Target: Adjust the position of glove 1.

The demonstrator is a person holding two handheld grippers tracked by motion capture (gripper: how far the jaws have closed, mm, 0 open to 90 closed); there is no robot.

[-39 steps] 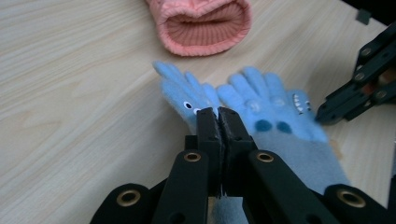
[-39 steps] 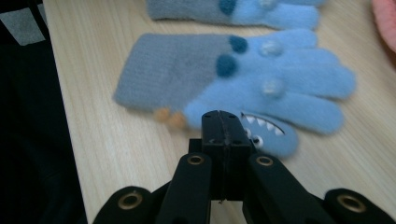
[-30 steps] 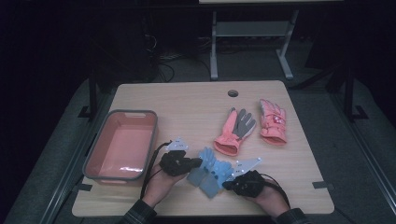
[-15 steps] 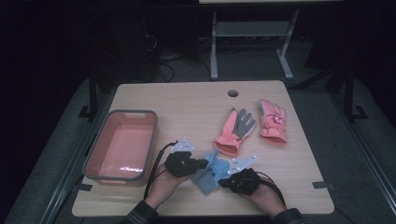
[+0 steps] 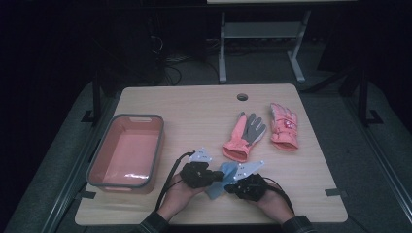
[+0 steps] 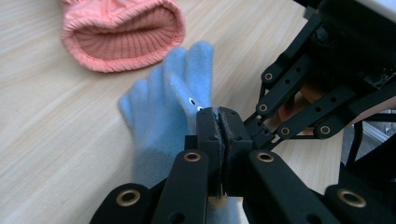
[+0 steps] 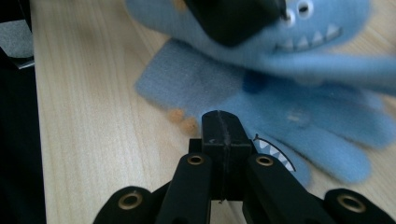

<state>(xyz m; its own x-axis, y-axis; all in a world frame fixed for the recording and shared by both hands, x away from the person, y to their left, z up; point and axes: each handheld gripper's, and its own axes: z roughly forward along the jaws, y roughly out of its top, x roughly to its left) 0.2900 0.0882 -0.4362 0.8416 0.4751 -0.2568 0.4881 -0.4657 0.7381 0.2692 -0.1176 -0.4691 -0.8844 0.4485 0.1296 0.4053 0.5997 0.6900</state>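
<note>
Table [image 5: 194,107]: a pale wooden top with a small round hole [image 5: 242,96] near the far edge, at about 12 o'clock.

Blue gloves [image 5: 221,178]: a pair of fuzzy blue gloves with little monster faces, lying near the front edge at about 6 o'clock, between the two hands. In the right gripper view one glove [image 7: 299,135] lies flat on the wood while the other [image 7: 289,42] is raised above it, its eyes and jagged teeth showing.

Left gripper [image 5: 214,175]: jaws pressed together, pinching a blue glove [image 6: 173,107]. In the left gripper view the glove's fingers fan out just past the closed tips.

Right gripper [image 5: 232,187]: jaws closed tight at the edge of the flat glove. Whether cloth is caught between them I cannot tell.

Hands: the left hand [image 5: 177,194] and the right hand [image 5: 272,204] come in from 6 o'clock, each wrapped round its black gripper, cables trailing behind.

Pink gloves: one lies palm up with a grey palm [image 5: 245,136], at about 2 o'clock from the blue pair. Its ribbed cuff [image 6: 123,35] sits just beyond the blue glove in the left gripper view. The other [image 5: 284,125] lies just to the right of it, apart.

Tub [image 5: 97,162]: a pink bin with a grey rim, at 9 o'clock on the table, well apart from the gloves.
</note>
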